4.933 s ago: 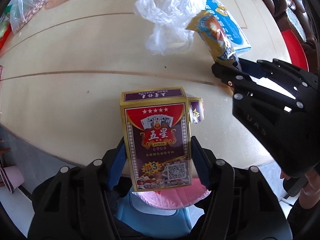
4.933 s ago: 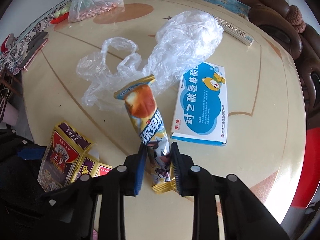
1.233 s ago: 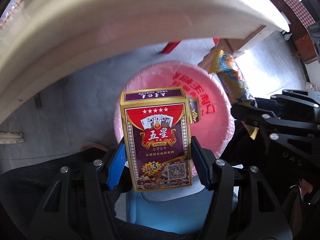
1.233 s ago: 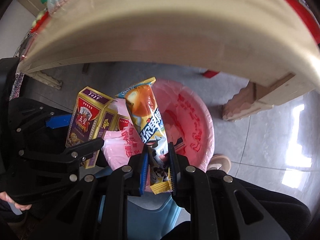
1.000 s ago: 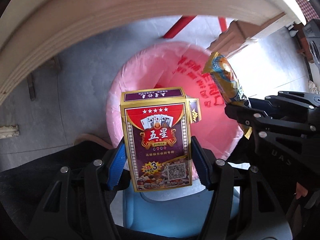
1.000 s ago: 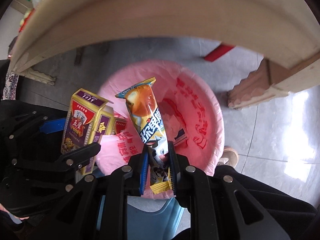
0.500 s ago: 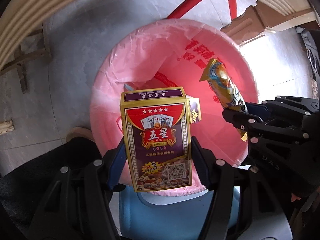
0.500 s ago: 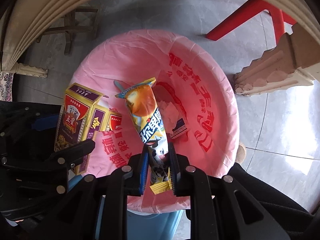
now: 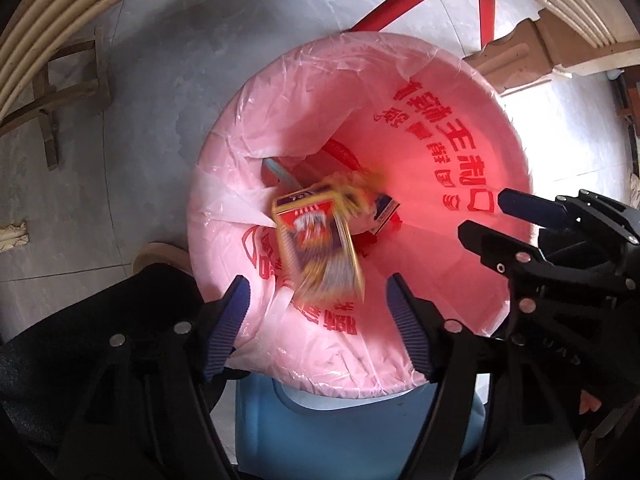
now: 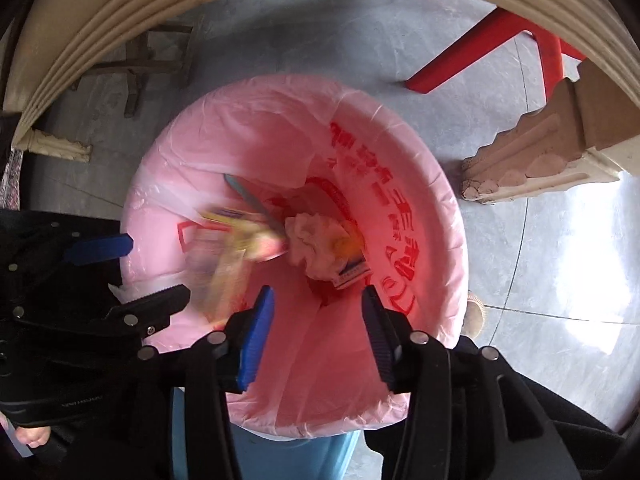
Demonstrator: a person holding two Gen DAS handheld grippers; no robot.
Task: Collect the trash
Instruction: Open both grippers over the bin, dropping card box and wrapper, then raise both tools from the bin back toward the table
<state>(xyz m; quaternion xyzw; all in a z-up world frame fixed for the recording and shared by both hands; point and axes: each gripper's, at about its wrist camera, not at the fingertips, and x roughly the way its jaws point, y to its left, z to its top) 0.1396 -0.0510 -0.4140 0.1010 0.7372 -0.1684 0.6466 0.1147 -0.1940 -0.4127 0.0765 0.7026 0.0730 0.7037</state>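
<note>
A bin lined with a pink bag (image 9: pixel 516 140) (image 10: pixel 168 148) sits straight below both grippers. The red and gold playing-card box (image 9: pixel 320 248) (image 10: pixel 220 264) shows blurred, falling free into the bag under my left gripper (image 9: pixel 318 292) (image 10: pixel 156 268). Its jaws are opening and nothing touches the pads. The yellow snack wrapper (image 9: pixel 360 188) (image 10: pixel 346 244) is a blurred streak deep in the bag. My right gripper (image 10: pixel 317 300) (image 9: pixel 484 216) holds nothing, and its jaws are opening over the bag.
Crumpled paper (image 10: pixel 316 240) and a small blue-and-white box (image 10: pixel 352 272) lie in the bag. The round table's edge (image 9: pixel 80 0) arcs overhead, with its carved leg (image 10: pixel 540 160), red stool legs (image 10: pixel 480 40) and a wooden frame (image 9: pixel 60 92) on the grey floor. A hand (image 10: pixel 32 436) grips the left tool.
Both grippers have sunk toward the bin, then opened. The card box has left the left jaws and the wrapper has left the right jaws; both drop into the pink bag.
</note>
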